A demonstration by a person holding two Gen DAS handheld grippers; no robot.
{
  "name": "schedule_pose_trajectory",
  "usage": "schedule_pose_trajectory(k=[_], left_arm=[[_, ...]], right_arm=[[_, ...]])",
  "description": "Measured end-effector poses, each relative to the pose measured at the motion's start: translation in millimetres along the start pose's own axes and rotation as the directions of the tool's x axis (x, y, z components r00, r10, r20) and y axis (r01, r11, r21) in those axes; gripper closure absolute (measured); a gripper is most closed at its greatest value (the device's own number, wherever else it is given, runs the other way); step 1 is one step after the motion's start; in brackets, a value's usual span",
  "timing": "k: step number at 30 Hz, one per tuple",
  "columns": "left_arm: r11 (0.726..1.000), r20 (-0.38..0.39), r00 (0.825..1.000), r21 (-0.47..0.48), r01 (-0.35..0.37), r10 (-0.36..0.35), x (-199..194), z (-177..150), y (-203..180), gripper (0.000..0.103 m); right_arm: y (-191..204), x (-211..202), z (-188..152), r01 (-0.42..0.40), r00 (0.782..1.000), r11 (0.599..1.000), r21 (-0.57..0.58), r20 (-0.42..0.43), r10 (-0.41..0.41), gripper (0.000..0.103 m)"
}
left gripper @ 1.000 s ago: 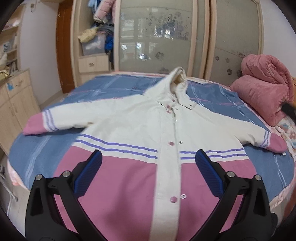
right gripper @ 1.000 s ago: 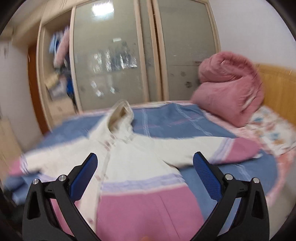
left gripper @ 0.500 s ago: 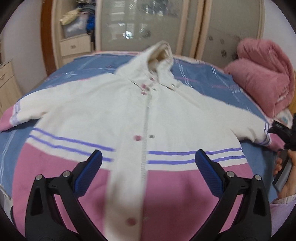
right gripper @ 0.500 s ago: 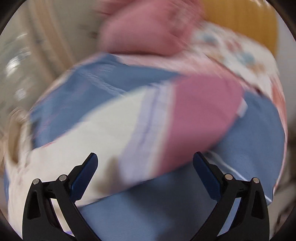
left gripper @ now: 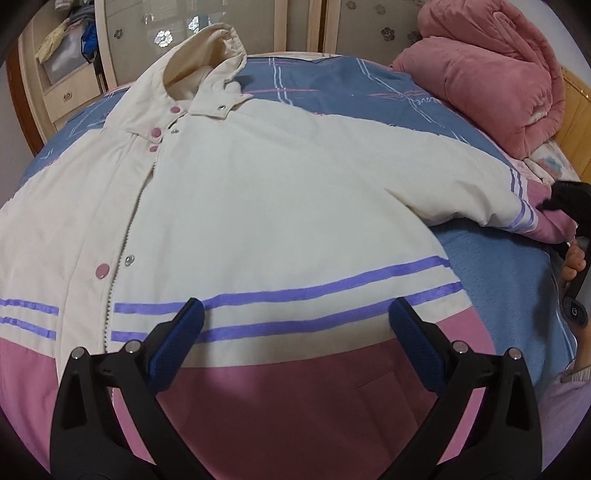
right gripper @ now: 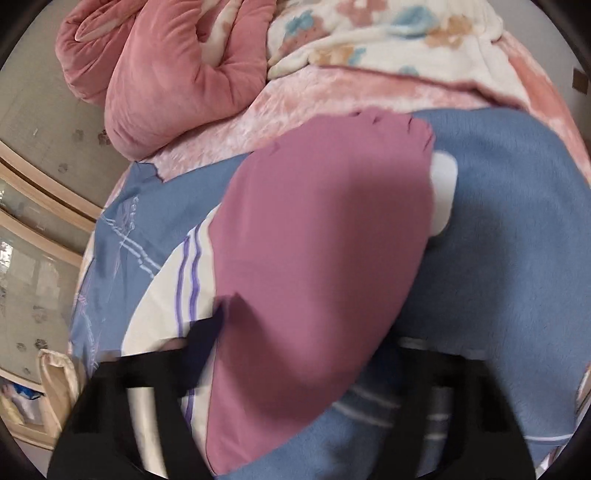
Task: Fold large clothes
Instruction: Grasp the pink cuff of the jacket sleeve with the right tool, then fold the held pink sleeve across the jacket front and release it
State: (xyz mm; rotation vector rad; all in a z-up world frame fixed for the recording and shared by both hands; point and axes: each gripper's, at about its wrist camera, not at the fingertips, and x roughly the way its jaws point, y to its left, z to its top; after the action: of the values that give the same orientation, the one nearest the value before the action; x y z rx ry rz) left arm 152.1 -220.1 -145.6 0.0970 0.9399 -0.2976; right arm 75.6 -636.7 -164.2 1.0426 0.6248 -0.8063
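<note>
A cream and pink hooded jacket with purple stripes lies spread face up on the blue bedspread. My left gripper is open and empty above the jacket's lower right front, over the stripes. My right gripper reaches the pink cuff of the jacket's right sleeve at the far right. In the right wrist view the pink cuff fills the middle and lies between the blurred fingers. How far the jaws have closed is lost in the blur.
A rolled pink quilt lies at the back right of the bed, by a floral blanket. Wardrobe doors and shelves stand behind the bed. A wooden headboard is at the right.
My left gripper moved forward and right over the jacket's front. My right gripper swung down to the right sleeve, and the pink cuff now sits between its fingers.
</note>
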Motion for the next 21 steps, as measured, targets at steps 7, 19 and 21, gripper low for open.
schedule_pose_trajectory(k=[7, 19, 21], left_arm=[[0.997, 0.032, 0.999, -0.075, -0.033, 0.036, -14.6, -6.4, 24.1, 0.002], [0.904, 0.071, 0.946, -0.326, -0.278, 0.317, -36.1, -9.2, 93.9, 0.002], [0.868, 0.039, 0.93, -0.374, -0.325, 0.365, -35.9, -15.0, 109.7, 0.002]], right_arm=[[13.3, -33.1, -5.1, -0.18, 0.974, 0.983, -0.031, 0.135, 0.183, 0.091], [190.3, -110.6, -191.8, -0.566, 0.777, 0.487, -0.665, -0.234, 0.585, 0.092], [208.0, -125.2, -246.3, -0.598, 0.74, 0.312, -0.738, -0.36, 0.567, 0.092]])
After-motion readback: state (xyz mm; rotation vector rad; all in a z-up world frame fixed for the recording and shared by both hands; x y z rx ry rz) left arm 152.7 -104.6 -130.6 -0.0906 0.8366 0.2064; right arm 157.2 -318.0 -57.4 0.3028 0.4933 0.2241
